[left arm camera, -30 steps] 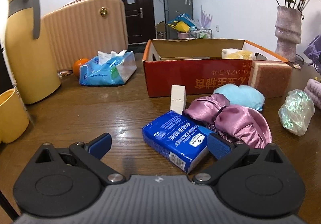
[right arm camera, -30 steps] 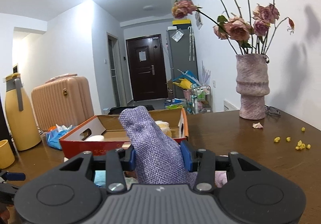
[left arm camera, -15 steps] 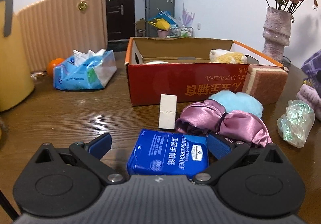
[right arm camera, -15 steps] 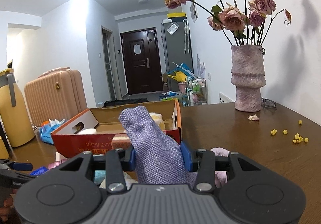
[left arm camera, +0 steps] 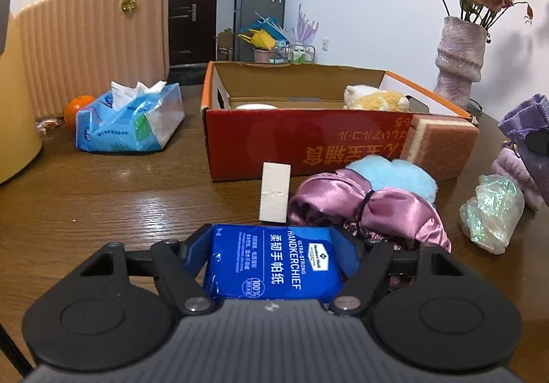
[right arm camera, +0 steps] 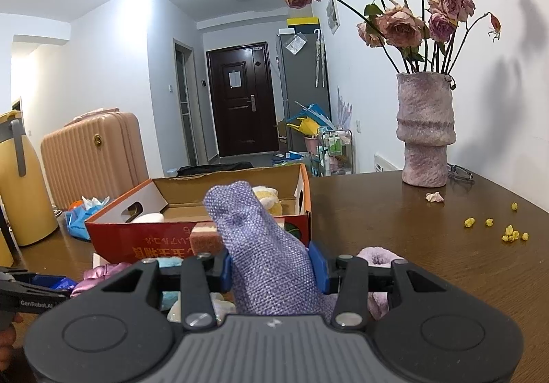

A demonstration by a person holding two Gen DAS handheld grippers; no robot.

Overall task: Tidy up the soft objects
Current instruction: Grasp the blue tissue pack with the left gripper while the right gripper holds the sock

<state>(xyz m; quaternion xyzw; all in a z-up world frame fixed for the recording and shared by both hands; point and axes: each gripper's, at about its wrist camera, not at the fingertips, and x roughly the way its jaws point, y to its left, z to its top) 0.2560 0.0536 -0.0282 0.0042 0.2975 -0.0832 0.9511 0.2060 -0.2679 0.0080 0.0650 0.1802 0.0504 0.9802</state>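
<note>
A blue handkerchief pack [left arm camera: 274, 263] lies on the wooden table between the fingers of my left gripper [left arm camera: 272, 239]. The jaws are closing and the blue pads sit against its two sides. Just beyond lie a white block [left arm camera: 274, 192], a pink satin scrunchie [left arm camera: 387, 208], a blue fluffy puff [left arm camera: 394, 174] and a sponge [left arm camera: 442, 150]. The sponge leans on the red cardboard box [left arm camera: 308, 143], which holds a plush toy [left arm camera: 374, 98]. My right gripper [right arm camera: 274, 266] is shut on a purple woven pouch [right arm camera: 260, 246], held above the table to the box's right.
An iridescent wad [left arm camera: 490, 215] and a lilac fluffy roll [left arm camera: 514, 170] lie at the right. A tissue bag [left arm camera: 130, 122], an orange [left arm camera: 77, 105] and a suitcase [left arm camera: 92, 40] are at the back left. A vase [right arm camera: 425, 129] and yellow crumbs [right arm camera: 507, 232] are at the right.
My left gripper turned to face the blue pack, moved up until it lay between the fingers, then narrowed its jaws from wide open onto it. The right gripper kept holding the pouch.
</note>
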